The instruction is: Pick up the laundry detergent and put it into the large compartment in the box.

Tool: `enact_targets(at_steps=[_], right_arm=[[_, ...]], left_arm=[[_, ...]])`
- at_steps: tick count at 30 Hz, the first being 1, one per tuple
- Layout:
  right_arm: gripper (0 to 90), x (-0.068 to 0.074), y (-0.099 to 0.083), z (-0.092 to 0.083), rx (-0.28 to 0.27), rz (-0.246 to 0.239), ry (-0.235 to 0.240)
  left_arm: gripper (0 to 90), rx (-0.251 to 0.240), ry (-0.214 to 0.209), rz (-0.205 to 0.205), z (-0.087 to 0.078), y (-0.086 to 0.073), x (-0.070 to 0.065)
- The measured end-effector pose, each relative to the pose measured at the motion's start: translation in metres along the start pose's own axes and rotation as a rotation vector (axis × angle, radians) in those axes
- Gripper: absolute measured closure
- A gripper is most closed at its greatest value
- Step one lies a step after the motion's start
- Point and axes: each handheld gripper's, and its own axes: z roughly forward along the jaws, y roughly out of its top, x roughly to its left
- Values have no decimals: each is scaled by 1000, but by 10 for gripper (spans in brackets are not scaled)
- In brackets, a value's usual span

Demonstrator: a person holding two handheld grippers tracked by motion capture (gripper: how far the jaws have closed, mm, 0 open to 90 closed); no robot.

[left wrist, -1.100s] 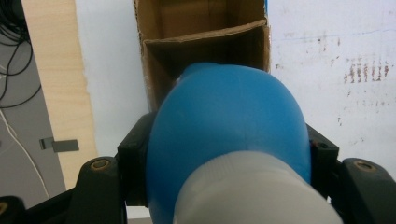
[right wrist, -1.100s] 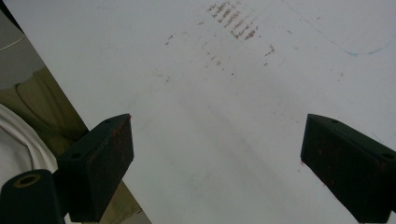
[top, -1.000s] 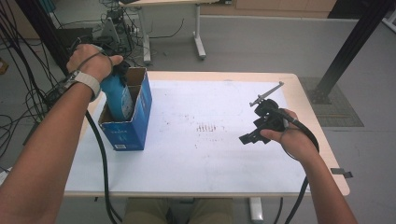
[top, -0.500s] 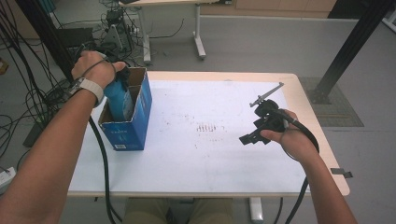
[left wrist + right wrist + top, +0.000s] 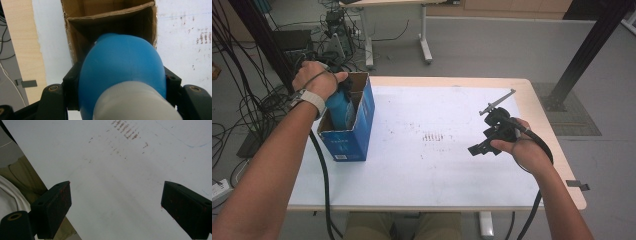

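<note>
The left hand point(image 5: 317, 80) has edged back toward the far left corner of the tabletop, and its left gripper point(image 5: 120, 82) is clamped on the rounded blue plastic bottle with a white cap point(image 5: 120, 75), held in the open mouth of the blue-sided cardboard box point(image 5: 357, 130) by the table's left edge. The right gripper point(image 5: 116, 205) has not shifted; it hovers near the right edge over the white table sheet point(image 5: 437, 160), jaws spread wide and holding nothing.
</note>
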Motion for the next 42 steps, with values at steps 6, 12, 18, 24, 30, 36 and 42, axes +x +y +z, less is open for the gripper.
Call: enact_targets(at_steps=[6, 12, 18, 24, 30, 36, 42], right_arm=[[92, -1, -1, 2, 2, 5, 4], [92, -2, -1, 3, 1, 6, 5], [92, -2, -2, 3, -1, 11, 3], [92, -2, -2, 3, 1, 10, 5], [92, -2, -2, 3, 3, 12, 4], [92, -2, -2, 3, 5, 11, 5], [93, -3, -2, 3, 4, 11, 6]], left_arm=[[370, -1, 2, -2, 8, 0, 0], [370, -1, 3, -3, 15, 0, 0], [370, -9, 4, 4, 21, -1, 0], [370, -3, 5, 9, 28, -1, -1], [370, -4, 10, 13, 32, -2, -1], [370, -5, 11, 14, 37, -2, -2], [370, -2, 6, 15, 42, -3, -1]])
